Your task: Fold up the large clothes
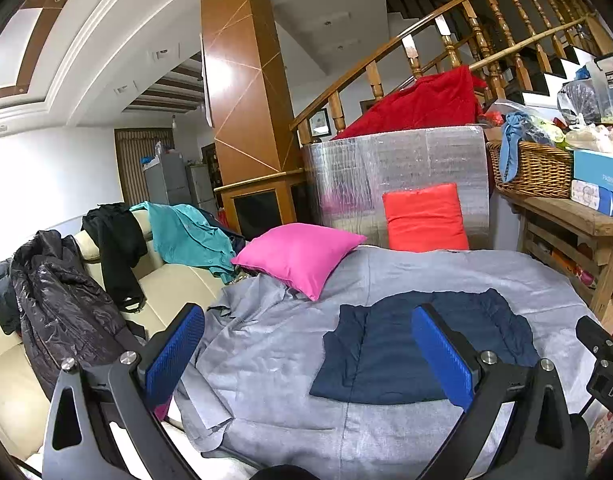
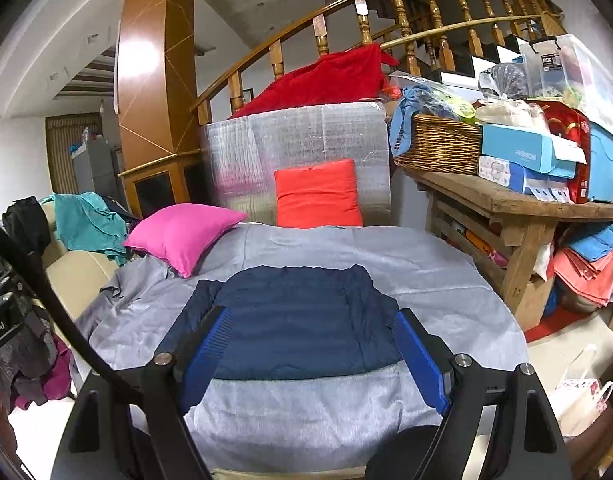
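A navy padded jacket [image 1: 390, 354] lies folded into a compact rectangle on the grey sheet [image 1: 266, 344] that covers the bed. My left gripper [image 1: 308, 332] hovers open above the sheet, its blue pads wide apart, with the jacket seen past its right finger. In the right wrist view the same navy jacket [image 2: 302, 316] lies flat in the middle of the grey sheet [image 2: 306, 404]. My right gripper [image 2: 312, 334] stands open over its near edge, a pad on either side, touching nothing that I can see.
A pink pillow [image 1: 298, 256] and an orange-red pillow [image 1: 424, 218] lie at the bed's far end against a foil-wrapped block [image 2: 298, 144]. A cream sofa [image 1: 174, 280] on the left carries black, teal and dark jackets. A cluttered wooden table [image 2: 518, 200] stands on the right.
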Demonstrator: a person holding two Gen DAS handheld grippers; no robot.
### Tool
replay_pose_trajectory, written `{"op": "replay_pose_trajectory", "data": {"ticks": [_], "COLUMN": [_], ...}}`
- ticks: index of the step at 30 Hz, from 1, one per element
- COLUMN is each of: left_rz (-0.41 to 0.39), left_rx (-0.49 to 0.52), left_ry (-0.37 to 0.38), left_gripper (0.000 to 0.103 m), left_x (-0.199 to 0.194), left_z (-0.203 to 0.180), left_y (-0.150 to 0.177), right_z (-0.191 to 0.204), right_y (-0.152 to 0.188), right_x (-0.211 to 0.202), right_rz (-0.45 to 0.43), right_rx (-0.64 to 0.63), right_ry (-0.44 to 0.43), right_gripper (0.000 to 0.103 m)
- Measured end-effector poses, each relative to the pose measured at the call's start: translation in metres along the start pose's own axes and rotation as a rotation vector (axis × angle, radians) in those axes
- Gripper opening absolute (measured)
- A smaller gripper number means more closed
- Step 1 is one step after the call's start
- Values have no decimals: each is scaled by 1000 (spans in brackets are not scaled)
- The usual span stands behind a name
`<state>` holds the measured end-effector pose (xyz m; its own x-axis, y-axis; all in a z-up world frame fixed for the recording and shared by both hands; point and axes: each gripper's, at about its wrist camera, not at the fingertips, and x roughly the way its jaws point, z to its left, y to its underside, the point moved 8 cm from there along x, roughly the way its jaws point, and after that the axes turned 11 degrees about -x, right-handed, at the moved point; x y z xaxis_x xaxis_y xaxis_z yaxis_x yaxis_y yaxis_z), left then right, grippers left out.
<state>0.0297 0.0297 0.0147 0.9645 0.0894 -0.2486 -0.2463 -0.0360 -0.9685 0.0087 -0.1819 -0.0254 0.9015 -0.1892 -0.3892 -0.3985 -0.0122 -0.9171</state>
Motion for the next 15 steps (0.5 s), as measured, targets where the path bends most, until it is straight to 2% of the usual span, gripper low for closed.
{"op": "replay_pose_trajectory", "data": {"ticks": [9,13,15], "left_rz": [46,63,87], "left_rx": [6,-19,-63], "left_ry": [10,66,57], "left_gripper": [103,103,103], "left_x": [39,80,117], "left_z": [-8,-14,-6], "left_y": [1,-3,-6], "right_z": [-3,-26,-49], "right_y": [-15,-23,-26], "right_x": [39,82,109], "right_rz": [27,72,87], "right_rx": [-6,30,57], "right_ry": [11,4,29], "right_gripper": [85,85,86]}}
